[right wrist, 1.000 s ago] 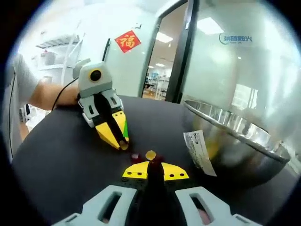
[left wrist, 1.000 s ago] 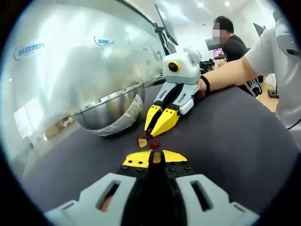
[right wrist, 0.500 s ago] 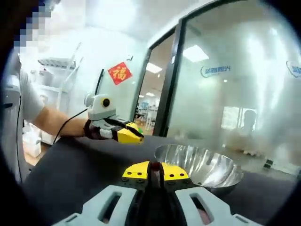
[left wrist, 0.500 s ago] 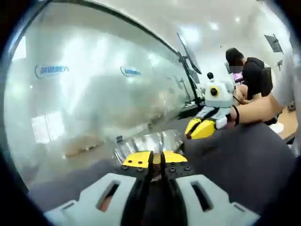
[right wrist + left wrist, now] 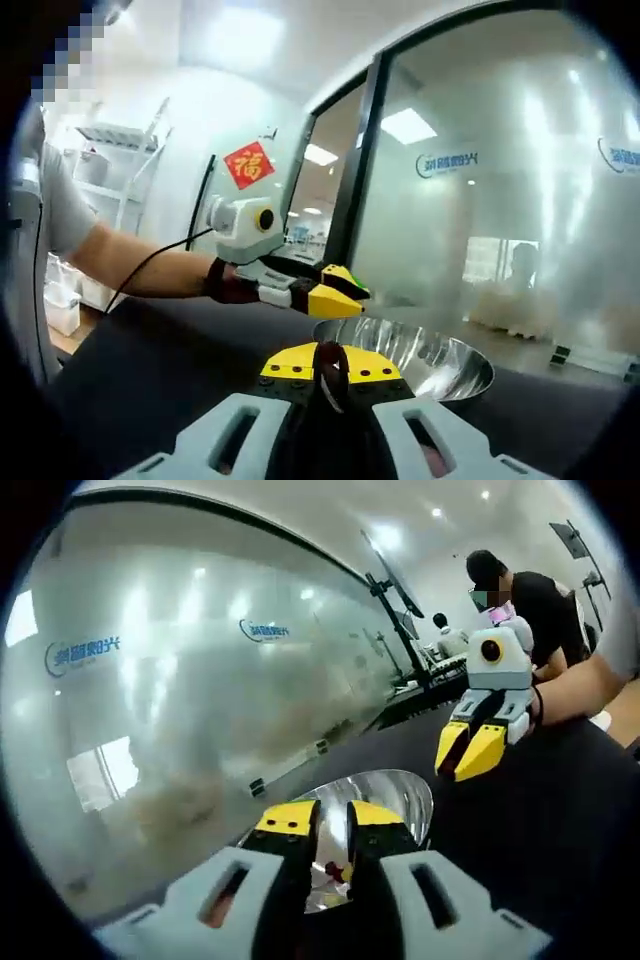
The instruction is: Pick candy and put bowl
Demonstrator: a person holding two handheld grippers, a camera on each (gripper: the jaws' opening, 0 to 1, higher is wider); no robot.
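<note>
My left gripper (image 5: 332,818) hangs open over the steel bowl (image 5: 395,792), with a clear gap between its yellow jaws. Through that gap a small reddish candy (image 5: 346,871) lies inside the bowl. In the right gripper view, the left gripper (image 5: 355,297) reaches over the bowl's rim (image 5: 440,352). My right gripper (image 5: 330,362) is shut on a dark red candy (image 5: 329,368), short of the bowl. The left gripper view has the right gripper (image 5: 458,773) above the dark table (image 5: 540,820), right of the bowl.
A frosted glass wall (image 5: 180,710) with blue logos stands close behind the bowl. A person in black (image 5: 525,595) sits at the far end. A red sign (image 5: 248,164) and shelves (image 5: 100,170) are on the far wall.
My left gripper, shut on a yellow candy before, has opened above the bowl and the candy is gone from its jaws. Both grippers rose from the table toward the bowl.
</note>
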